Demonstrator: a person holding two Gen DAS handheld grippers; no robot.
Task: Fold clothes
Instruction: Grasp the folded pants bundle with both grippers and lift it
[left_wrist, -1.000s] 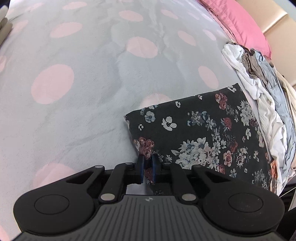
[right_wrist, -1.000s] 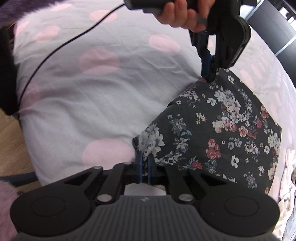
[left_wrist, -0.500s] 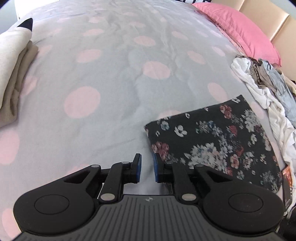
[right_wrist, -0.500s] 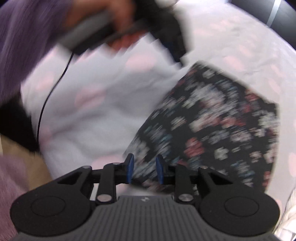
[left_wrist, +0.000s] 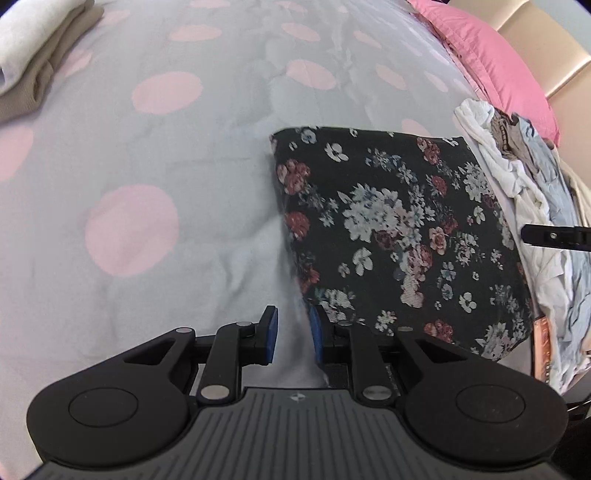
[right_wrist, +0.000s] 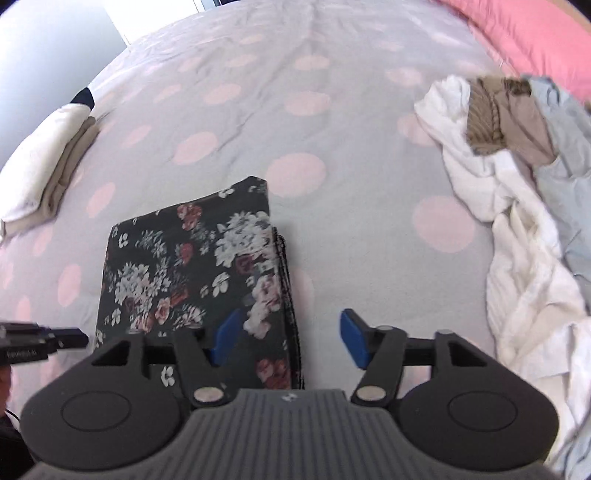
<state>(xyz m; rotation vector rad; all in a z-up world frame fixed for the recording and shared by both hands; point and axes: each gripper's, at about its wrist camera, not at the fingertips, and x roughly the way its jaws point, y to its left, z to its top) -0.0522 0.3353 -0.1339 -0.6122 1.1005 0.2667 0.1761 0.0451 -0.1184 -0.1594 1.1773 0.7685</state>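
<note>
The left tool (left_wrist: 293, 334) is hovering low over the bed with its blue pads (left_wrist: 272, 329) parted by a narrow gap, gripping nothing; only the grey bedspread with pink dots (left_wrist: 155, 155) is showing between them. Its right pad is sitting just beside the near left corner of the folded black floral garment (left_wrist: 402, 236). The right tool (right_wrist: 291, 338) is standing wide open and empty, its left pad over the garment (right_wrist: 192, 266) and its right pad over bare bedspread (right_wrist: 332, 155), straddling the garment's layered right edge. The garment is lying flat on the bed as a neat rectangle. To its right, a heap of unfolded clothes (right_wrist: 517, 206), white, brown and pale blue, is sprawling near the bed's edge. A pink pillow (left_wrist: 491, 55) is lying beyond that heap. Far to the left, a stack of folded cream and beige clothes (right_wrist: 48, 162) is resting on the bedspread, well apart from the garment.
</note>
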